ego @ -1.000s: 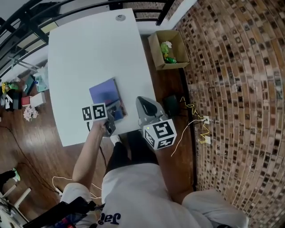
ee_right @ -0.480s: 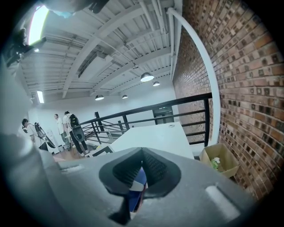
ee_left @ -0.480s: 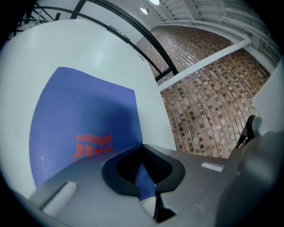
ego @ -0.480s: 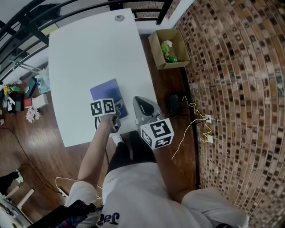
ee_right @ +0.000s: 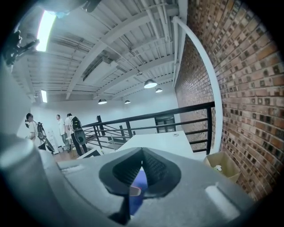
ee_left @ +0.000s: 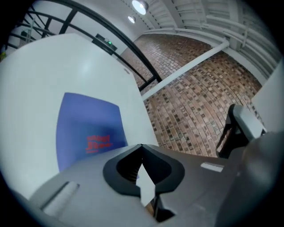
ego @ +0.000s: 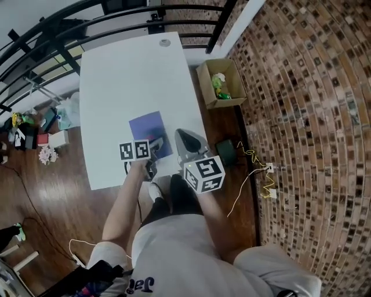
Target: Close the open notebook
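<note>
The notebook [ego: 148, 132] lies closed and flat on the white table [ego: 127, 75], near its front edge, with its purple-blue cover up. The cover's red print shows in the left gripper view [ee_left: 86, 128]. My left gripper [ego: 153, 146] hovers over the notebook's near edge; its jaws [ee_left: 142, 147] meet at the tips and hold nothing. My right gripper [ego: 179, 133] is just right of the notebook at the table's right edge, also shut and empty [ee_right: 142, 150]. Through the gap below its tips a strip of the blue notebook [ee_right: 138, 187] shows.
An open cardboard box [ego: 220, 81] with small items stands on the wooden floor right of the table. A dark round object [ego: 226, 152] and a yellow cable lie near the brick wall. Black railing [ego: 116, 17] runs behind the table. Clutter [ego: 35, 127] sits at the left.
The notebook stays closed and flat. Both grippers have lifted slightly near its front edge, still shut. The head view has shifted, so the table sits lower and further right in the picture.
</note>
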Tool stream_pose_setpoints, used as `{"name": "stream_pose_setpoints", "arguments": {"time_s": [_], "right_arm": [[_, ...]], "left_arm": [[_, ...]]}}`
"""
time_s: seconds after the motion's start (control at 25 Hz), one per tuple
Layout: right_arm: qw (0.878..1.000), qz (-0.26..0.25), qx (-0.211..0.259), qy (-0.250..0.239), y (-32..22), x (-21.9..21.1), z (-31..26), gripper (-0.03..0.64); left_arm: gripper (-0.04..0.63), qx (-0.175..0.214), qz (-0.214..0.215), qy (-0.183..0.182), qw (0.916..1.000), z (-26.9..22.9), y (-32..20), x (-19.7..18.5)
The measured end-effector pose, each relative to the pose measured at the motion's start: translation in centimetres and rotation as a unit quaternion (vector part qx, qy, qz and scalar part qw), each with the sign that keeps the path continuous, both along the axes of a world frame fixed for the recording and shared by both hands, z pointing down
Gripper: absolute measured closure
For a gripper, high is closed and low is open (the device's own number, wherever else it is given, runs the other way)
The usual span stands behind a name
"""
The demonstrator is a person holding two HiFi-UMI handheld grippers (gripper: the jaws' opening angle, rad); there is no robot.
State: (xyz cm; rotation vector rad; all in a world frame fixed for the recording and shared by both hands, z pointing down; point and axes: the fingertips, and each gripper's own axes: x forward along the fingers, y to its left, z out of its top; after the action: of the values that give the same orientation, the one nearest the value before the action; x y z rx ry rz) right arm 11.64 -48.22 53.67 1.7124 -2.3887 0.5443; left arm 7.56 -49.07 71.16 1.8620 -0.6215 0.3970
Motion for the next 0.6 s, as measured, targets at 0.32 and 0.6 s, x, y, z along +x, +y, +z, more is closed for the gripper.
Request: {"name": "stream_pose_setpoints", "arguments": {"time_s": [0.32,0.6], "right_arm": [[0.998,-0.008,0.064,0.009,3.8,-4.3,-6.0,0.624],[0.993,-0.041,0.109,0.022,8.1,-6.7,-9.6,0.624]], "left_arm": [[0.578,0.163,-0.035,0.01,0.9859,-12.1,2.0,-7.3],[0.578,0.348,-0.136,-0.054,0.9258,-23.2,4.5,-11.8]]}}
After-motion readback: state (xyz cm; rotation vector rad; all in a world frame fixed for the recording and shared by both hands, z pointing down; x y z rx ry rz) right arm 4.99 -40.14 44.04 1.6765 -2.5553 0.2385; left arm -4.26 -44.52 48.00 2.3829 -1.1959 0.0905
